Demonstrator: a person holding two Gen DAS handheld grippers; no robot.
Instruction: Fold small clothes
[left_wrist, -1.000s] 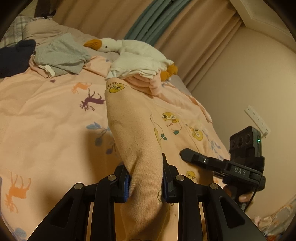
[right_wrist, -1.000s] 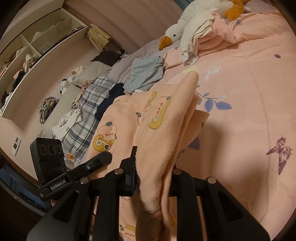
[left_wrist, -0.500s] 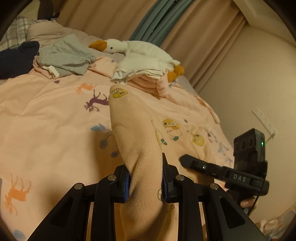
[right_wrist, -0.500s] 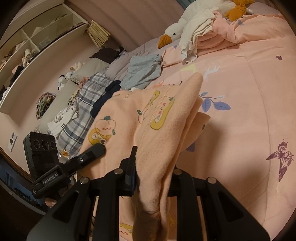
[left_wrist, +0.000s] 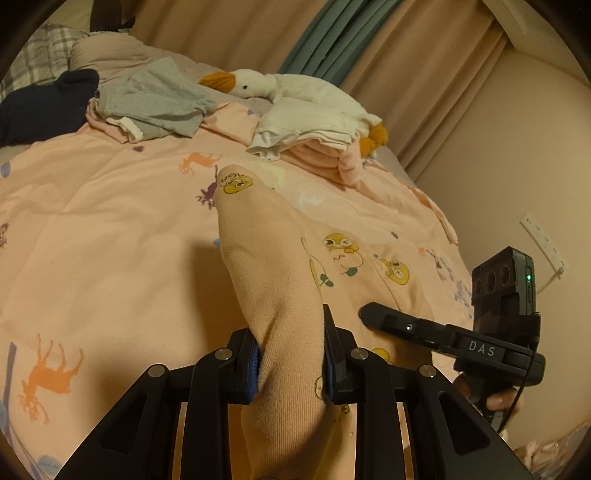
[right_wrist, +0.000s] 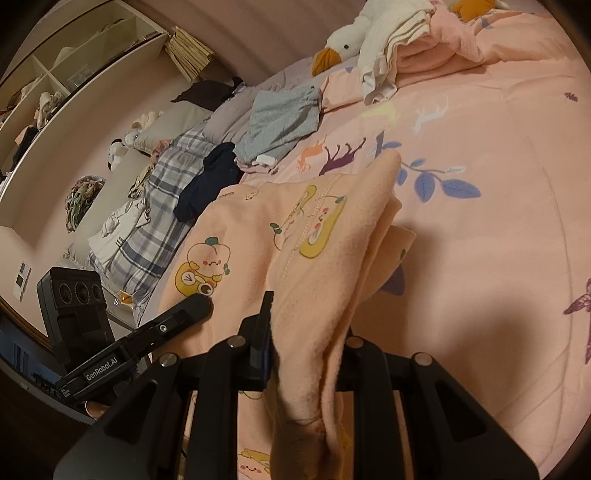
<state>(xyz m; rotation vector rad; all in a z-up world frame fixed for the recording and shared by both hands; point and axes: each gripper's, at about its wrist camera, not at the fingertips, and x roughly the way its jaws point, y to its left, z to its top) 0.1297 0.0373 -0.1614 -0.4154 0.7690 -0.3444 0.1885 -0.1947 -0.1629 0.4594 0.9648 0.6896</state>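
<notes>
**Grippers carry the fold across**

Left gripper (left_wrist: 291, 354) and right gripper (right_wrist: 306, 354) each pinch an edge of the peach garment (left_wrist: 273, 266), bunched at lower centre above the quilt (left_wrist: 92, 229). Best to keep both corners level and taut, then lower them together so edges align.

two grippers (left_wrist: 291, 360) (right_wrist: 306, 354), one plush goose (left_wrist: 295, 92)
</notes>
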